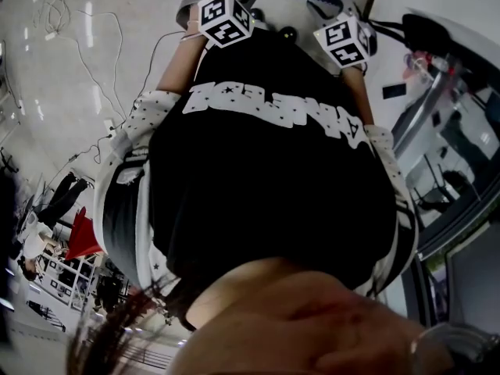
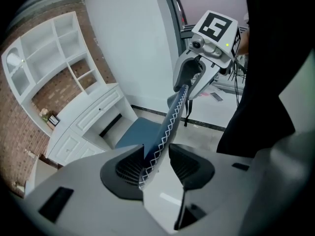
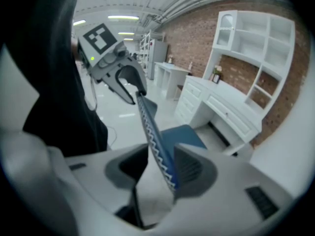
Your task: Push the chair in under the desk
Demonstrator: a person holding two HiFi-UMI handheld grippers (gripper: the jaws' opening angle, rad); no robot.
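We saw both tools set on the top edge of the chair back point(image 2: 170, 119), a thin blue panel with white zigzag stitching along its rim. In the left gripper view the left gripper point(image 2: 156, 165) straddled that edge with its jaws spread: the stitched rim lay against the left-hand pad, and a clear gap showed between it and the other pad, so nothing was pinched. The right gripper point(image 3: 162, 167) stood the same way in its own view, jaws apart, with the rim close beside the right-hand pad and free space on the other side. Each view showed the other gripper further along the same edge (so the two sat at opposite ends of the rim).

Below the chair back, the blue seat point(image 2: 134, 132) faced the white desk point(image 2: 93, 113) and stood just in front of its dark knee opening. Whether the seat's front edge reached beneath the desk top we could not tell. White shelves point(image 2: 49, 48) rose above the desk against a brick wall point(image 2: 54, 90), and pale glossy floor point(image 2: 211, 113) spread around the chair.

In the head view a black shirt point(image 1: 266, 194) filled most of the picture. Above it we saw only the marker cube of each gripper, the left one point(image 1: 225, 18) and the right one point(image 1: 344, 41), with cables point(image 1: 70, 22) trailing over the floor.
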